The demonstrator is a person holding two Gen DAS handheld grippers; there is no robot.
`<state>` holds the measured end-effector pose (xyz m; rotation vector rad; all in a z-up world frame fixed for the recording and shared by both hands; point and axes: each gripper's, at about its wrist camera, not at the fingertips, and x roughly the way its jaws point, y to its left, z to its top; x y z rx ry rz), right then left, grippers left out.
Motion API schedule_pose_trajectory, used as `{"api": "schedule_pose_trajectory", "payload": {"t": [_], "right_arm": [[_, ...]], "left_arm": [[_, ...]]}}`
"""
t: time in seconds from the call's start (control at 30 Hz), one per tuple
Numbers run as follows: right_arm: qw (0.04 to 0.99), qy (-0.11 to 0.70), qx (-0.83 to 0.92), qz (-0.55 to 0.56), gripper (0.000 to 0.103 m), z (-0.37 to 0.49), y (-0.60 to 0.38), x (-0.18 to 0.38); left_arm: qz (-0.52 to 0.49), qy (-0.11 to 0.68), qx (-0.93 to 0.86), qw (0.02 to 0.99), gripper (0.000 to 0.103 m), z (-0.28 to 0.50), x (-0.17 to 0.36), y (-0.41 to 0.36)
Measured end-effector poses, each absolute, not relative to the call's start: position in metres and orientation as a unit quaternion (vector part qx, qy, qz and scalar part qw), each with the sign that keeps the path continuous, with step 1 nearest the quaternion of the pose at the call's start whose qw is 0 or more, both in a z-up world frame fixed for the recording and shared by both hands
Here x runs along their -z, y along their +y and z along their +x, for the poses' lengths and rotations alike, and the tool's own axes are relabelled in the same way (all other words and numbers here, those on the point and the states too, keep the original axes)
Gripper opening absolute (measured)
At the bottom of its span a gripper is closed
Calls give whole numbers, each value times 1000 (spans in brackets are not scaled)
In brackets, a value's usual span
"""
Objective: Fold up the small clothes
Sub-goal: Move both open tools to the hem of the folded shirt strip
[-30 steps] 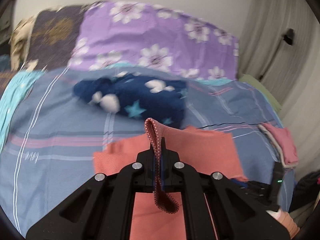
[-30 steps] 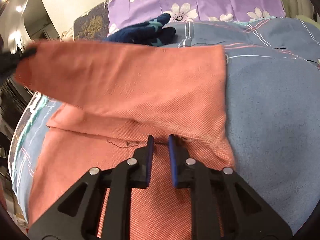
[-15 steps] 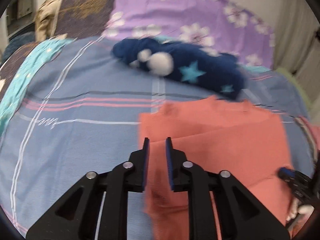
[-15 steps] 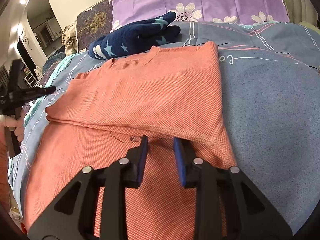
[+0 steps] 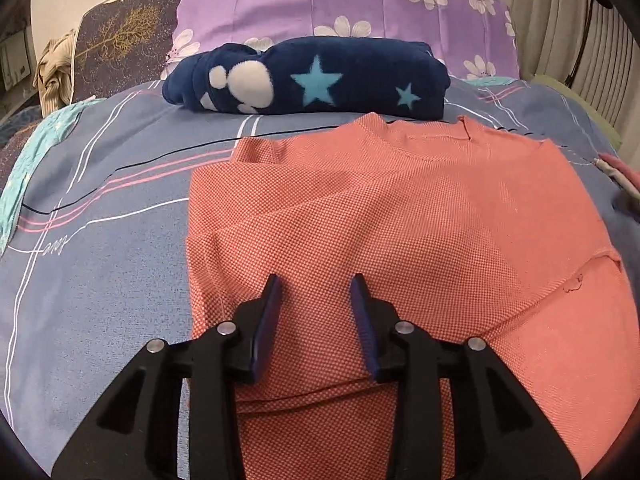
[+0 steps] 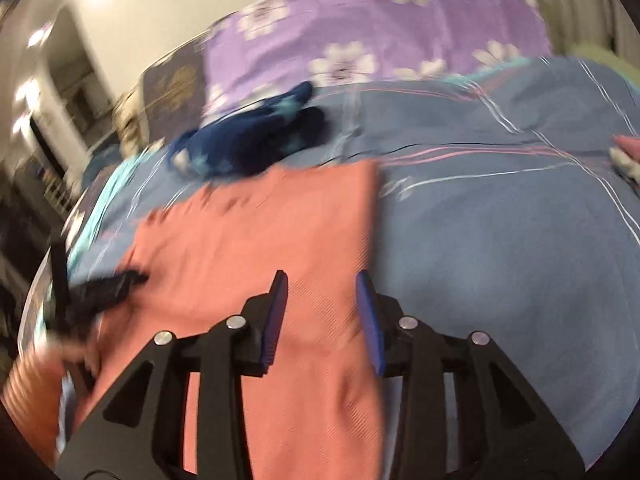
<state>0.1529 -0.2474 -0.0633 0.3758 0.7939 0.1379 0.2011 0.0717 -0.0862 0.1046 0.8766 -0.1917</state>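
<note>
A salmon-orange knit shirt [image 5: 400, 216] lies on the blue striped bed cover [image 5: 100, 200], with one side folded over its body. It also shows, blurred, in the right wrist view [image 6: 260, 240]. My left gripper [image 5: 316, 284] is open and empty, low over the shirt's near left part. My right gripper [image 6: 322, 280] is open and empty over the shirt's right edge. The left gripper [image 6: 100, 284] appears as a dark blur at the shirt's left edge in the right wrist view.
A folded navy fleece with stars [image 5: 312, 76] lies beyond the shirt, in front of a purple flowered pillow [image 5: 340, 4]. A pink folded garment [image 5: 624, 172] sits at the far right. A teal cloth [image 5: 24, 168] lies at the left edge. Curtains hang at right.
The left gripper let go of the shirt's edge, laid the fold down and opened wide. The right gripper opened wider and is moving, its view now blurred.
</note>
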Motion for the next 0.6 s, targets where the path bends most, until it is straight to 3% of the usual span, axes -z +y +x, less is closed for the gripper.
{"api": "schedule_pose_trajectory", "payload": {"t": [0.27, 0.37, 0.6], "right_arm": [[897, 402, -43, 179, 37, 227, -242, 76], [897, 434, 35, 78, 30, 245, -237, 100], [908, 412, 58, 51, 31, 228, -242, 96]], "left_arm": [[46, 421, 95, 901, 39, 201, 90, 75], [46, 419, 95, 902, 40, 201, 90, 74], [44, 417, 99, 903, 43, 201, 88, 75]]}}
